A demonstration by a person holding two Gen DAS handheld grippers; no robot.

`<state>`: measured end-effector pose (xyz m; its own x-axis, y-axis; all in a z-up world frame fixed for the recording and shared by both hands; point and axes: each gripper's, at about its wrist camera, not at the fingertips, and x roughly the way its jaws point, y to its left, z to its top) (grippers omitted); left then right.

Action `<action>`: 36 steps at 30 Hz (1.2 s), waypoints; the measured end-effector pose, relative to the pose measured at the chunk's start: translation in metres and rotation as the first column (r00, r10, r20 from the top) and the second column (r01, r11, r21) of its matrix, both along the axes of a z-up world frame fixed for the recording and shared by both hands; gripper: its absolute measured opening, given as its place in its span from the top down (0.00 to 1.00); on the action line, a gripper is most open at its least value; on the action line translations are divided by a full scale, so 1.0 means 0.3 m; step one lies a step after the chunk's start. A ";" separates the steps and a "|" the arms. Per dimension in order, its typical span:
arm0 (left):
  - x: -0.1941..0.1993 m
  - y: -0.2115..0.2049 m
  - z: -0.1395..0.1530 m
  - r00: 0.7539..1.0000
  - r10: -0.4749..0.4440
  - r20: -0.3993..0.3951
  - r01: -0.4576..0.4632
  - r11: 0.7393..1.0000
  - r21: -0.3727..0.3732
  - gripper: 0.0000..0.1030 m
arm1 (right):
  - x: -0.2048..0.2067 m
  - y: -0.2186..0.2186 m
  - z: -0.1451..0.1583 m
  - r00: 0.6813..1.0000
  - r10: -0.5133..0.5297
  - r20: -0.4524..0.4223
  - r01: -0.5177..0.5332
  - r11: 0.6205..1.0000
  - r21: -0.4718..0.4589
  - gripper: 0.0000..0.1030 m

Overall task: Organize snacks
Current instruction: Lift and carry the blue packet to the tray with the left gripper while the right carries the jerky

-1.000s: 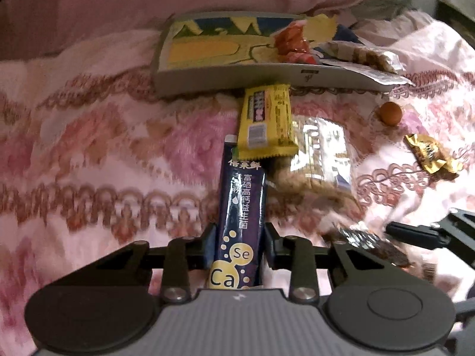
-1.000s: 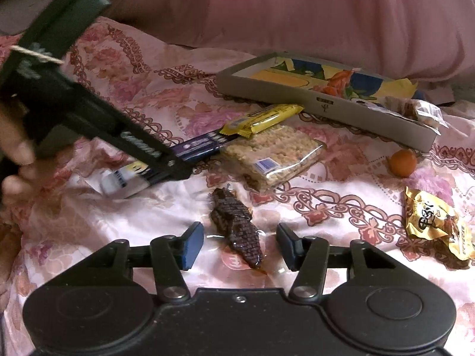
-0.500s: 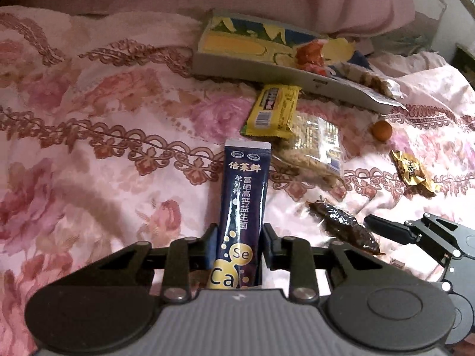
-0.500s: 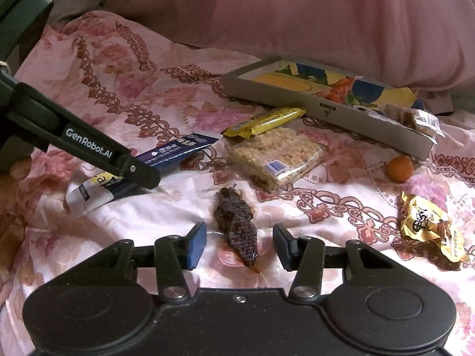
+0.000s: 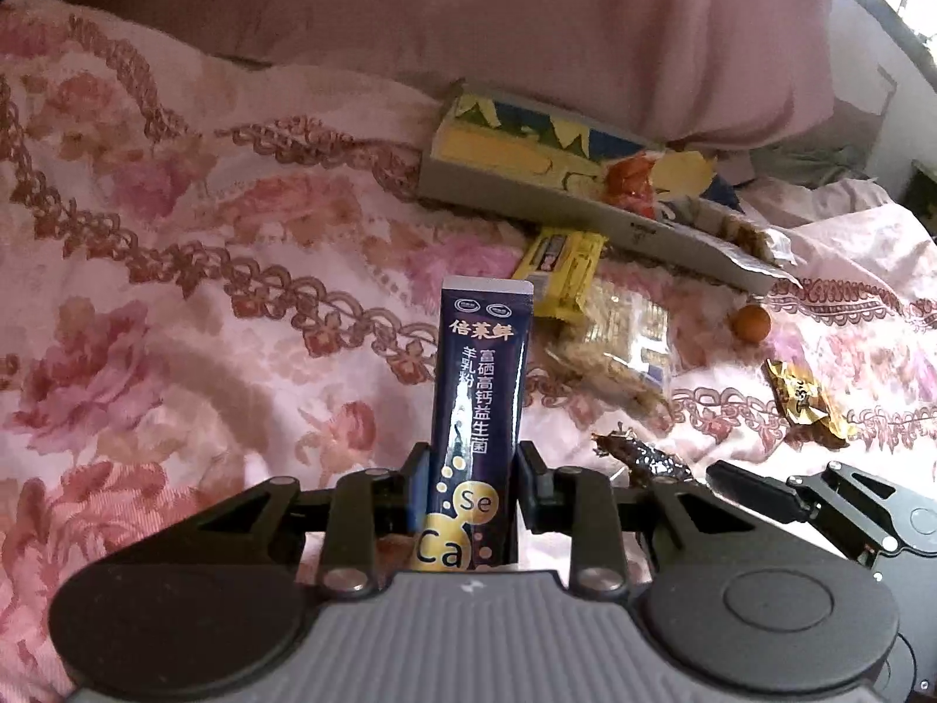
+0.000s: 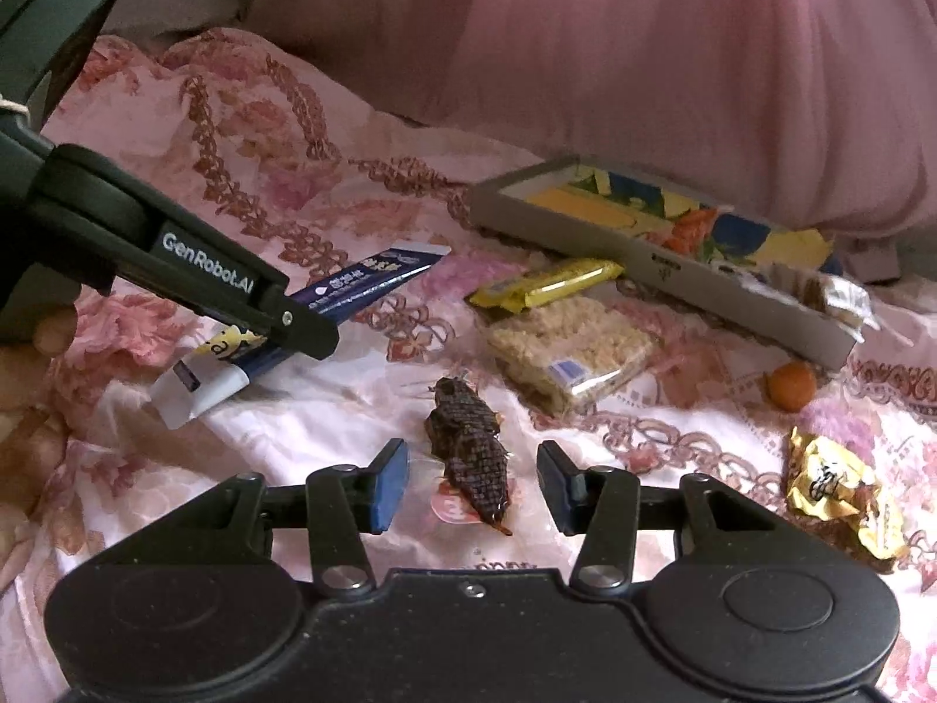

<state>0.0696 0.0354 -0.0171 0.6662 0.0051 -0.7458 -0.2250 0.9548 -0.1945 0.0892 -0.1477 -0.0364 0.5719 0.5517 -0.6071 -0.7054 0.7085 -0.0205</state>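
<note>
Left gripper (image 5: 471, 483) clamped a dark blue sachet (image 5: 477, 404) above the bed (image 5: 175, 293).
Right gripper (image 6: 471, 483) stood open around a dark snack (image 6: 468, 439) lying on the bedspread.

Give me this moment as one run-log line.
left gripper: shut on blue sachet | right gripper: jaws open around dark snack | tray: partly filled

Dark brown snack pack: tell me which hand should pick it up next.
Right. The right tongs stand open astride the dark brown snack pack, not yet pressing it. The left tongs are shut on the blue sachet.
</note>
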 end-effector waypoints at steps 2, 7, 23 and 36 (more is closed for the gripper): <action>-0.004 -0.006 0.006 1.000 -0.004 0.015 0.004 1.000 0.014 0.69 | -0.001 -0.005 0.009 1.000 -0.010 0.020 0.009 1.000 0.012 0.51; 0.005 0.000 0.024 0.999 0.011 0.051 -0.011 1.000 -0.001 0.69 | 0.002 -0.021 0.032 0.998 -0.039 0.058 0.037 0.998 0.047 0.51; 0.211 -0.032 0.132 0.986 -0.005 0.170 -0.008 0.997 0.073 0.69 | 0.077 -0.126 0.113 0.976 -0.192 0.105 0.168 0.964 0.204 0.51; 0.451 -0.077 0.221 0.974 -0.041 0.224 0.016 0.994 0.112 0.68 | 0.356 -0.251 0.197 0.916 -0.369 0.158 0.300 0.891 0.341 0.51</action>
